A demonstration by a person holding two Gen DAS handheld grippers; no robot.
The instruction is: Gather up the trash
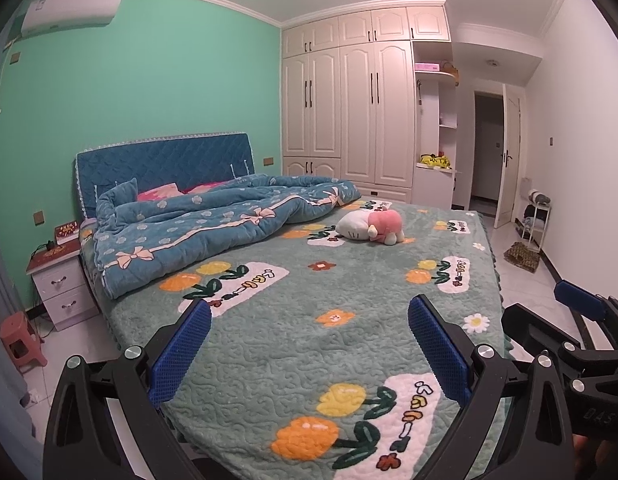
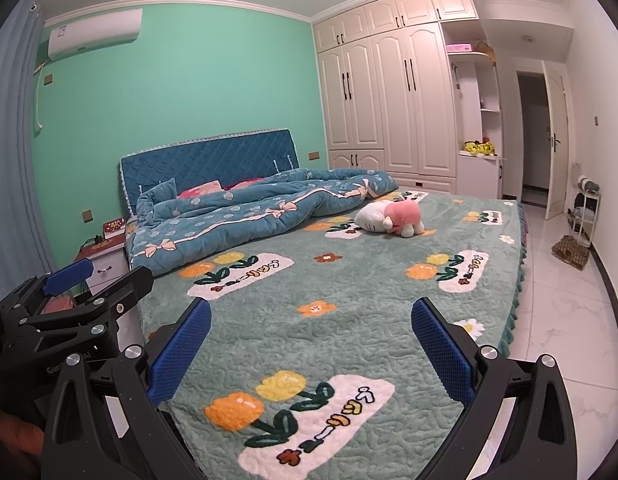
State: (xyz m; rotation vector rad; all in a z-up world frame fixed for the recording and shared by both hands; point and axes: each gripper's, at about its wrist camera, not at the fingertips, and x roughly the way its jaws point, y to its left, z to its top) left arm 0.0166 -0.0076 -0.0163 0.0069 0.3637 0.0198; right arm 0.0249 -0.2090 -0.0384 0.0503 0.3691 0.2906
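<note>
I see no clear trash in either view. My left gripper is open and empty, held over the foot corner of a bed with a green flowered cover. My right gripper is open and empty too, over the same cover. The right gripper also shows at the right edge of the left wrist view, and the left gripper at the left edge of the right wrist view. A pink and white plush toy lies on the bed ahead.
A rumpled blue quilt lies at the headboard end. A white nightstand and red stool stand left of the bed. White wardrobes, an open door, a small rack and a woven box are on the right.
</note>
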